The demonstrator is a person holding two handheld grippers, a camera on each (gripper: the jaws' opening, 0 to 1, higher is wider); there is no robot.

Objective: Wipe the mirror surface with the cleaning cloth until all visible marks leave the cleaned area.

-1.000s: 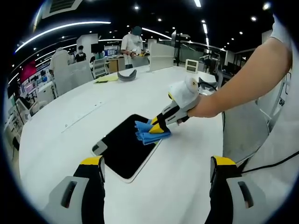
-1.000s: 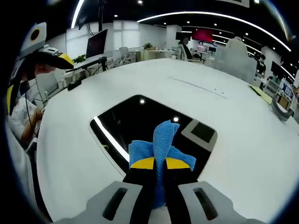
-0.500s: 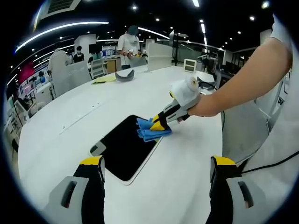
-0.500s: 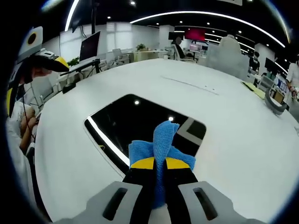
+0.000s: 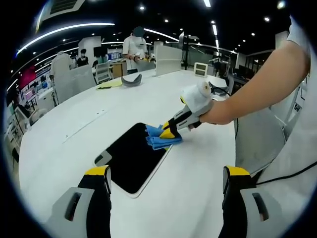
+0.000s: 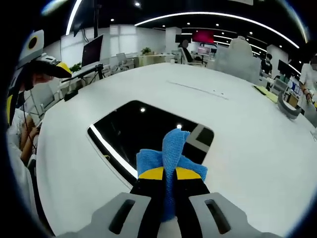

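While the right claw clamps the cloth, the mirror runs diagonally; left claw gapes.

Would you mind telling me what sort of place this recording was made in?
Probably a large open-plan office or lab: a wide white table, ceiling light strips, a monitor on a desk, and people standing at workstations.

The blue cloth hides part of the mirror; marks on the glass are too faint to tell.
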